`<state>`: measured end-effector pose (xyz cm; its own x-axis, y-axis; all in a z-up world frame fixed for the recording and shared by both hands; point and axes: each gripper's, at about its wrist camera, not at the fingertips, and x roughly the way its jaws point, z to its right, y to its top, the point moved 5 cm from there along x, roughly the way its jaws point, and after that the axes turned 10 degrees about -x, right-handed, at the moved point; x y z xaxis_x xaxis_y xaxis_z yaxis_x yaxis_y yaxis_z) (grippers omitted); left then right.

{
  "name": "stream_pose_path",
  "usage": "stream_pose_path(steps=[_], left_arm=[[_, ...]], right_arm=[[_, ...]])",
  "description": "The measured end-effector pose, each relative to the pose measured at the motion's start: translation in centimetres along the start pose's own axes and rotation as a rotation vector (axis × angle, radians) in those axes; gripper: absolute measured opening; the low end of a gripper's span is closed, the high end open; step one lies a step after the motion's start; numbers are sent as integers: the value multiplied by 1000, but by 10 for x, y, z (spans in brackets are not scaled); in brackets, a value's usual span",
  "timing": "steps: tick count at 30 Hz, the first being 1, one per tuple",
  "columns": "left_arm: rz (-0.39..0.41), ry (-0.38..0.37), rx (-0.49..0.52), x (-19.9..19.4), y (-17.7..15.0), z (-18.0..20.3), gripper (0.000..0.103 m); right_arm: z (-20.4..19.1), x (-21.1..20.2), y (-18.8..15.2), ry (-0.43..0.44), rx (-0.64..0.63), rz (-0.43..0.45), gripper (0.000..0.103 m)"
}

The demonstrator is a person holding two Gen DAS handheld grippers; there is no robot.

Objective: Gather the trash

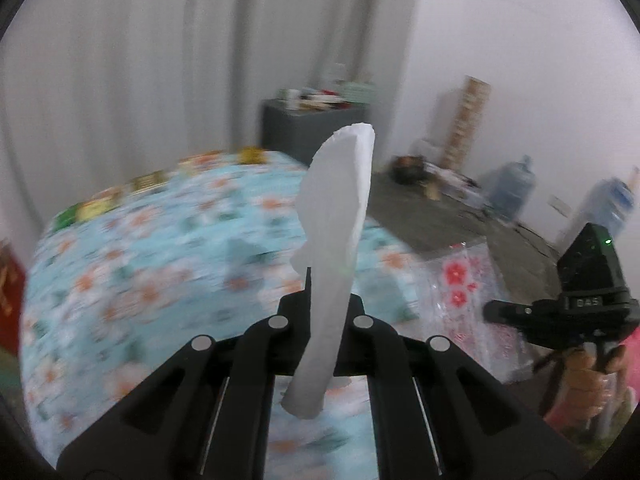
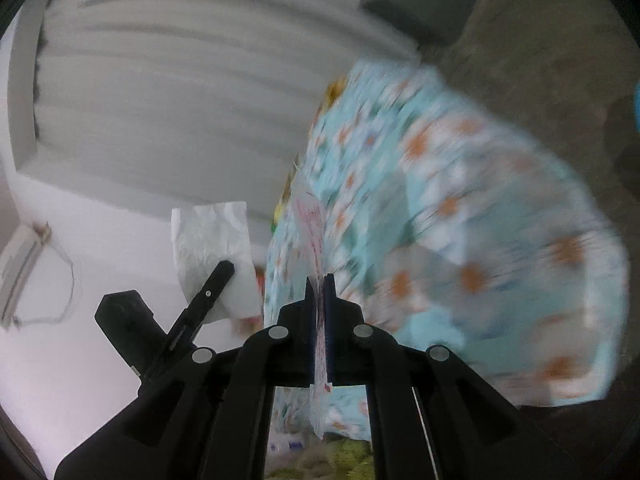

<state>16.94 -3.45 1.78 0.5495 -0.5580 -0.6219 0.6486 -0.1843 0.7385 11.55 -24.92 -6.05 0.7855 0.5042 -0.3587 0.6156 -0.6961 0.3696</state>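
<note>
Clamped between the fingers of the left hand-held gripper (image 1: 320,280) stands a white crumpled tissue (image 1: 336,216), upright above the blurred flower-print surface (image 1: 160,248). At the right edge a hand (image 1: 592,376) holds the right hand-held gripper (image 2: 320,280), pressed together on a thin clear plastic wrapper with red print (image 2: 314,232). Both pieces of trash are off the surface.

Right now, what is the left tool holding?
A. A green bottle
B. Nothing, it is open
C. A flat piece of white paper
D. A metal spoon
C: the left tool is shut on a flat piece of white paper that sticks up between its fingers above the floral tablecloth.
</note>
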Motion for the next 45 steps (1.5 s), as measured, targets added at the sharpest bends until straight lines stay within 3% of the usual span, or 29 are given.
stream_pose_path(steps=[4, 10, 14, 18, 24, 33, 34, 36, 37, 38, 40, 43, 45], left_arm=[[-63, -123, 82, 33, 4, 72, 2], [-181, -268, 188, 85, -7, 178, 2], [-244, -308, 287, 126, -22, 241, 2], [-300, -312, 383, 173, -38, 293, 2], [-362, -288, 504, 254, -67, 345, 2], [-489, -215, 594, 368, -122, 388, 2], [-499, -210, 599, 376, -123, 391, 5], [-514, -200, 614, 388, -131, 396, 23], [-513, -193, 615, 392, -131, 396, 43], [-502, -178, 616, 395, -131, 396, 54], [-484, -153, 609, 400, -128, 396, 58], [-500, -170, 542, 395, -116, 394, 59], [-478, -196, 498, 379, -102, 392, 61]], right_arm=[[38, -75, 10, -53, 61, 159, 4], [104, -179, -1, -143, 202, 380, 4], [147, -236, -14, -261, 294, 506, 4], [181, -266, -25, -384, 362, 564, 4], [232, -278, -25, -634, 434, 574, 4], [324, -273, -5, -803, 523, 543, 4], [331, -269, 0, -815, 521, 536, 4], [348, -263, 11, -850, 520, 512, 4], [357, -260, 16, -861, 514, 497, 4], [361, -257, 21, -869, 509, 483, 5], [376, -247, 31, -895, 495, 447, 12], [398, -227, 35, -857, 495, 376, 40], [408, -226, 29, -855, 527, 379, 43]])
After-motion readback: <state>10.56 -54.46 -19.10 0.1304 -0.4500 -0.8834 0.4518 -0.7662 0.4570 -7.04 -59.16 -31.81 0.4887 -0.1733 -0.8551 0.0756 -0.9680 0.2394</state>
